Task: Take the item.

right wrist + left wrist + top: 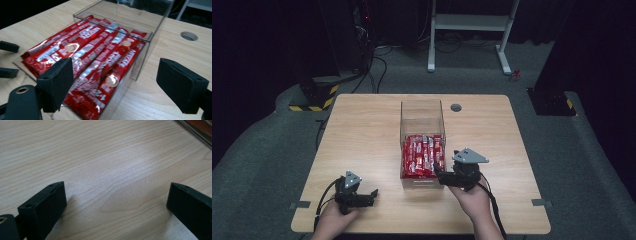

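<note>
A light wooden worktop [362, 135] carries a clear, open-topped rectangular plastic box [422, 112] near its middle, its long sides running away from the person. The box has two compartments split by a transparent wall. The nearer compartment is packed with glossy red stick sachets [423, 156] printed in white lettering, lying side by side and stacked in layers with their long edges along the box. In the right gripper view the sachets [100, 57] fill that compartment to about half the height of its wall, and the farther compartment behind the divider looks bare down to the wood.

The right gripper [438, 172], black with a grey three-cornered plate on top, is held in the person's right hand [473, 200] just at the near right corner of the box, pointing left toward it. Its jaws stand wide apart with nothing between them; in its own view they frame the near end of the box [140, 60] and the sachets.

The left gripper [373, 194], held in the left hand [332, 220], hovers low over bare wood near the front left part of the worktop, well apart from the box. Its jaws are also spread wide and hold nothing; its own view shows wood grain [107, 170] between them and a corner of the box [197, 130] at the upper right.

A small round grey cable hole [456, 107] sits in the worktop just right of the box's far end.
</note>
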`<act>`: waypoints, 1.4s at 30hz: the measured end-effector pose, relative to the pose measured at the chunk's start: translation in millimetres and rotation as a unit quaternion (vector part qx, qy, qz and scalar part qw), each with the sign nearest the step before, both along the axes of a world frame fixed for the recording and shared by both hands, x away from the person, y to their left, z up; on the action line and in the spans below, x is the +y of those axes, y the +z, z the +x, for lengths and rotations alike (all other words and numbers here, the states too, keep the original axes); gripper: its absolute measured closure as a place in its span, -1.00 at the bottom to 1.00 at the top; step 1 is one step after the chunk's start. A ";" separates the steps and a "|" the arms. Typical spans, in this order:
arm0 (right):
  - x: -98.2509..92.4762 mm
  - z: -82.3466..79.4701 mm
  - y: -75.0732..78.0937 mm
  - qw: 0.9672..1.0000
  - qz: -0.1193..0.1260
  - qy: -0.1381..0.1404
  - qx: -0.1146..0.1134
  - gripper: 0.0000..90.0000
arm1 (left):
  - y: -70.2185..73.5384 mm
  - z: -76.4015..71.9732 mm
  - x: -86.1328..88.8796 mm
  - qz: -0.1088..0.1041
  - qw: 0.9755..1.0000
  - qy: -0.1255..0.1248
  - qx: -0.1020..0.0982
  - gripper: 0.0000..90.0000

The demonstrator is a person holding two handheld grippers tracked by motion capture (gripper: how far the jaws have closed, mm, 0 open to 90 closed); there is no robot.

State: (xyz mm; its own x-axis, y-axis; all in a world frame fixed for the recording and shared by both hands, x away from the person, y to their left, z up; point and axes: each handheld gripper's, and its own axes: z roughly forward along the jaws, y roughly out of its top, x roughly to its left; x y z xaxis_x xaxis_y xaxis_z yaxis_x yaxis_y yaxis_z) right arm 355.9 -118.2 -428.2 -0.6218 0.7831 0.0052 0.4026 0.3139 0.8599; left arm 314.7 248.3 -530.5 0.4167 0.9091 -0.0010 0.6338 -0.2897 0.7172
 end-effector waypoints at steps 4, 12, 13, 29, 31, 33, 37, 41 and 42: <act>-0.3 -1.7 1.4 1.000 0.011 0.006 0.000 -0.67 | 0.0 0.0 0.0 0.000 1.000 0.000 0.000 -0.93; 3.0 -2.9 -1.4 1.000 0.010 0.014 0.002 -0.68 | 0.0 -0.8 -0.1 0.000 1.000 0.000 0.001 -0.94; 4.1 -3.4 -2.7 1.000 0.014 0.018 0.002 -0.68 | 0.0 -1.0 -0.3 -0.001 1.000 0.001 0.001 -0.94; 4.6 -4.2 -11.6 0.999 0.036 0.025 -0.003 -0.12 | 0.0 -1.5 -0.1 0.000 1.000 0.000 0.000 -0.93; 4.8 -4.5 -12.8 0.999 0.036 0.023 -0.006 -0.01 | -0.1 -1.6 -0.2 0.000 1.000 0.001 -0.001 -0.94; 4.8 -4.4 -13.4 0.999 0.036 0.022 -0.007 0.07 | -0.1 -2.0 -0.2 0.000 1.000 0.000 0.000 -0.94; 5.1 -4.0 -16.5 0.999 0.032 0.019 -0.010 0.36 | -0.1 -3.0 -0.4 -0.001 1.000 0.001 0.000 -0.94; 4.6 -2.5 -18.8 0.999 0.033 0.018 -0.005 0.46 | -0.1 -3.6 -0.2 -0.001 1.000 0.000 0.001 -0.94; 3.9 -1.9 -20.3 0.999 0.037 0.019 -0.005 0.51 | 0.0 -3.8 -0.2 -0.001 1.000 0.000 0.001 -0.93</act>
